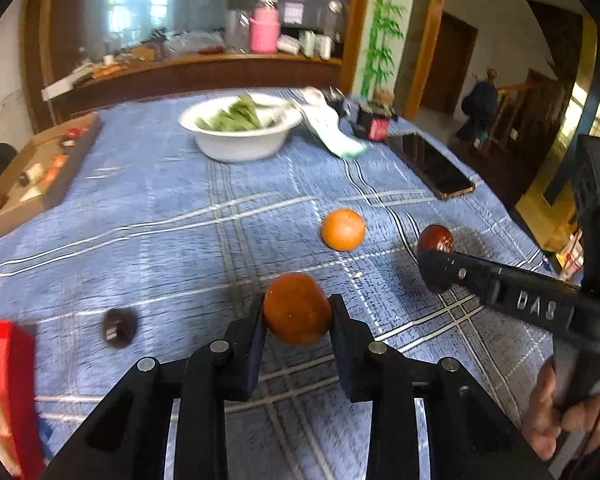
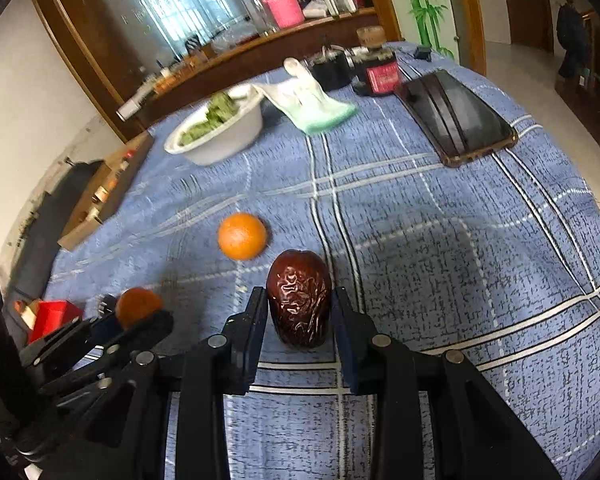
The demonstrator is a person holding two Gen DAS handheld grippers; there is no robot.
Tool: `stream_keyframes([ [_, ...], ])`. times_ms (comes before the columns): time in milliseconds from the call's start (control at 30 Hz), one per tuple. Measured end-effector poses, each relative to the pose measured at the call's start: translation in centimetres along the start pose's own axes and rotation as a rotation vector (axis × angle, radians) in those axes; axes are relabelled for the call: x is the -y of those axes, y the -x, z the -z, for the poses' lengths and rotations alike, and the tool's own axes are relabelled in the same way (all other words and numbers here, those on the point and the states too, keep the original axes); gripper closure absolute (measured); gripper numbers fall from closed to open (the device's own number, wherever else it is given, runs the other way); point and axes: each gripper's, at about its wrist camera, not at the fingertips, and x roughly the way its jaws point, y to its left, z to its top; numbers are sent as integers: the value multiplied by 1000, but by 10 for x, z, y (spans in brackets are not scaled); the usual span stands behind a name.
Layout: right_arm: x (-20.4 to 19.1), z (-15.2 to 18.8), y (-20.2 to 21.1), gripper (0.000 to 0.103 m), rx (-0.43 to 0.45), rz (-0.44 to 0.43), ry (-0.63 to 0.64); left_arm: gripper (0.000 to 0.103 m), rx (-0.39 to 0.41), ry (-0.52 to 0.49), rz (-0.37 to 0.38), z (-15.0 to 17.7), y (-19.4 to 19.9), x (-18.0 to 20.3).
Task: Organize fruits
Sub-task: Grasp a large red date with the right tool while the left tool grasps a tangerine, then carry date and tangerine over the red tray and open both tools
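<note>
My left gripper [image 1: 298,312] is shut on a small orange [image 1: 297,309], held above the blue checked tablecloth [image 1: 160,220]. My right gripper [image 2: 300,312] is shut on a wrinkled dark red date [image 2: 300,304]; it also shows in the left wrist view [image 1: 435,239], to the right. A second orange [image 1: 343,229] lies loose on the cloth between and beyond both grippers, and shows in the right wrist view [image 2: 242,236]. A small dark round item [image 1: 119,327] lies on the cloth to the left of my left gripper.
A white bowl [image 1: 240,148] with green pieces stands at the back. Beside it lie a white-green cloth [image 1: 332,132], a dark jar [image 1: 374,124] and a phone [image 1: 432,164]. A cardboard box [image 1: 40,172] sits at the left edge, a red box [image 1: 4,380] near left.
</note>
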Motion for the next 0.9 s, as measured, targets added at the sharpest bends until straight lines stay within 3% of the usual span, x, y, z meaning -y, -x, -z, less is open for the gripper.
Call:
stream_keyframes([
  [233,0,-1,10,72,29,-149,-21,73,21,106,-28,17,30,-31],
  [533,13,4,8,72,8,-190,-71,72,116,221,-63,34,107,-79],
  [700,3,9,5,72,-1,-95,-23,72,155,294,-180,54,162,-139],
  [833,-21,9,16,72,-21,-175,-35,72,173,347,-298,79,195,-193],
  [900,-52,7,24,72,-27,-232,3,72,162,384,-353,92,201,-216],
])
